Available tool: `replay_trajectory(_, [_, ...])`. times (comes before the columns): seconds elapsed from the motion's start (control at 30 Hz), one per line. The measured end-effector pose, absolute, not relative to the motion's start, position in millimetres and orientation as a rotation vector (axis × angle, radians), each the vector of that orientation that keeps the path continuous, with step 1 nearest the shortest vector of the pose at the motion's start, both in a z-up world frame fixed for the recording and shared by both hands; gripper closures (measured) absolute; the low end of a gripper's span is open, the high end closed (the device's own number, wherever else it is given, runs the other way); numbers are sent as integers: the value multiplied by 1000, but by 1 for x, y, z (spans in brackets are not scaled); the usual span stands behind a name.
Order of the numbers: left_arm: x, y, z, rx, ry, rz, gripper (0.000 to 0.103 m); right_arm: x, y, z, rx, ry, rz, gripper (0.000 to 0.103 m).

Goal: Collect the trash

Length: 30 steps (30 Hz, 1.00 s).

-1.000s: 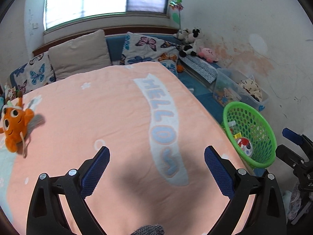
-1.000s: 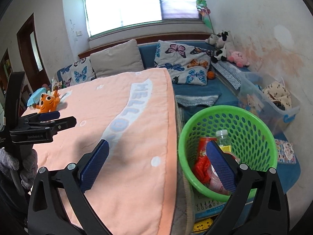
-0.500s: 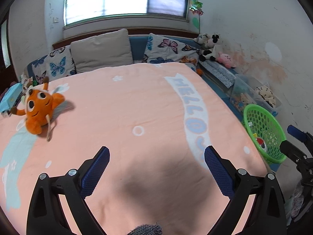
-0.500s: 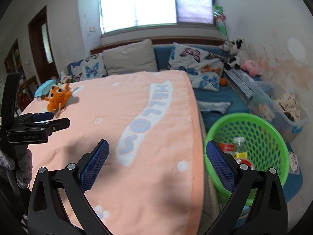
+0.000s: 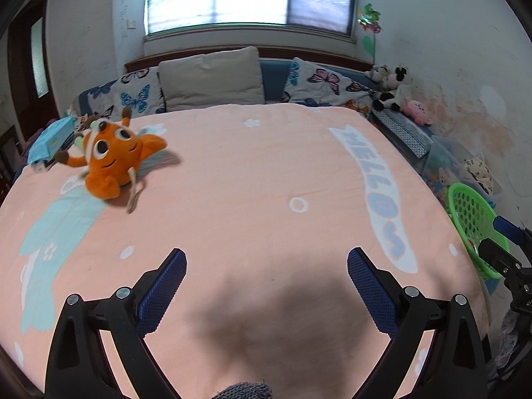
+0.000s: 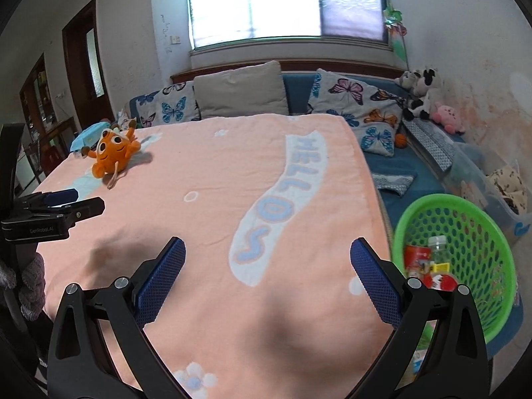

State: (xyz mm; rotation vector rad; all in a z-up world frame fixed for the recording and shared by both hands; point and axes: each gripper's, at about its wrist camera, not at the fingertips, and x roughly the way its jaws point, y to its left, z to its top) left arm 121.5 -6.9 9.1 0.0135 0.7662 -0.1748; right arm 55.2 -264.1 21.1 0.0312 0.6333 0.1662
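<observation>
Left wrist view: the left gripper (image 5: 265, 264) hangs over the peach blanket (image 5: 249, 183) with jaws spread wide, holding nothing. An orange plush toy (image 5: 111, 158) lies near the blanket's far left corner. The green basket (image 5: 472, 226) sits off the right edge.

Right wrist view: the right gripper (image 6: 267, 254) is likewise spread and empty. The green basket (image 6: 432, 206), beside the blanket's right edge, holds a plastic bottle (image 6: 439, 249) and wrappers (image 6: 429, 271).

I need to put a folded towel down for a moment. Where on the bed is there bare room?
The peach blanket is bare between the orange plush toy and the "HELLOS" band. It gets crowded by the pillows and around the green basket beside the bed.
</observation>
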Motion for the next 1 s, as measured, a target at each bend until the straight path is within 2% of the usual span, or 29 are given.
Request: replay_trajectory(1.0, [97, 16, -1, 22, 765, -65, 9, 52, -239, 6, 29, 641, 207, 4])
